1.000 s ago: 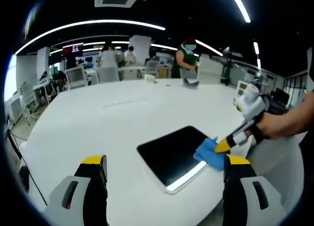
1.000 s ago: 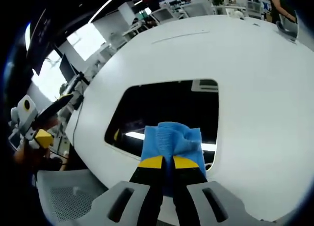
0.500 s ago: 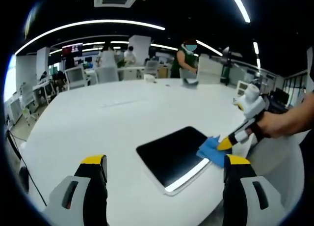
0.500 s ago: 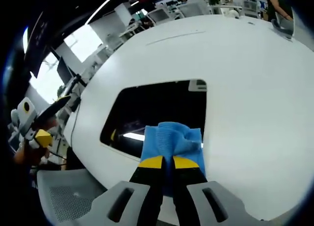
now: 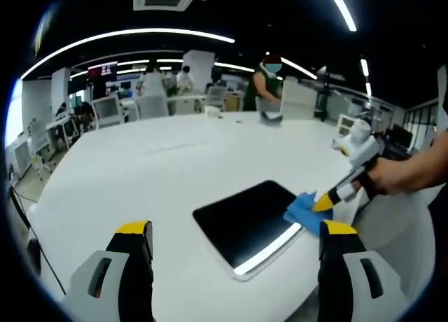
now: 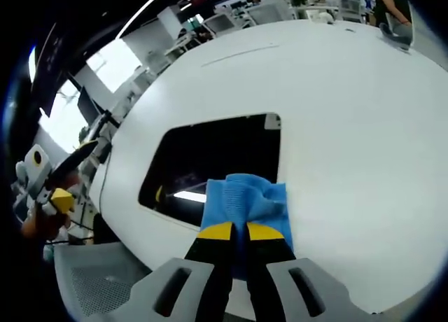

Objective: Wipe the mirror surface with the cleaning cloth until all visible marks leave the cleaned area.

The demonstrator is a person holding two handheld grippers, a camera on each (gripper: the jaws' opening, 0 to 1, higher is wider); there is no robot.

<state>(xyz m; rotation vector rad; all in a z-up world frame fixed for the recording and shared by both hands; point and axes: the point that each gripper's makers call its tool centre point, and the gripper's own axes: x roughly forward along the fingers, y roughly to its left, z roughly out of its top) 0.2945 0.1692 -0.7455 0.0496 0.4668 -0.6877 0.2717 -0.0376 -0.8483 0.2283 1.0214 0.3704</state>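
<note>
Cloth point(image 6: 246, 201) pinched in right gripper point(image 6: 234, 232), on mirror point(image 6: 210, 161) edge.

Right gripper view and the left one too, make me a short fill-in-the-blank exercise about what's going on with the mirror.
1. The right gripper is shut on a cloth whose colour is ____.
2. The mirror lies flat on a ____ table.
3. The left gripper has its jaws ____ and holds nothing.

Missing words: blue; white; open
</note>
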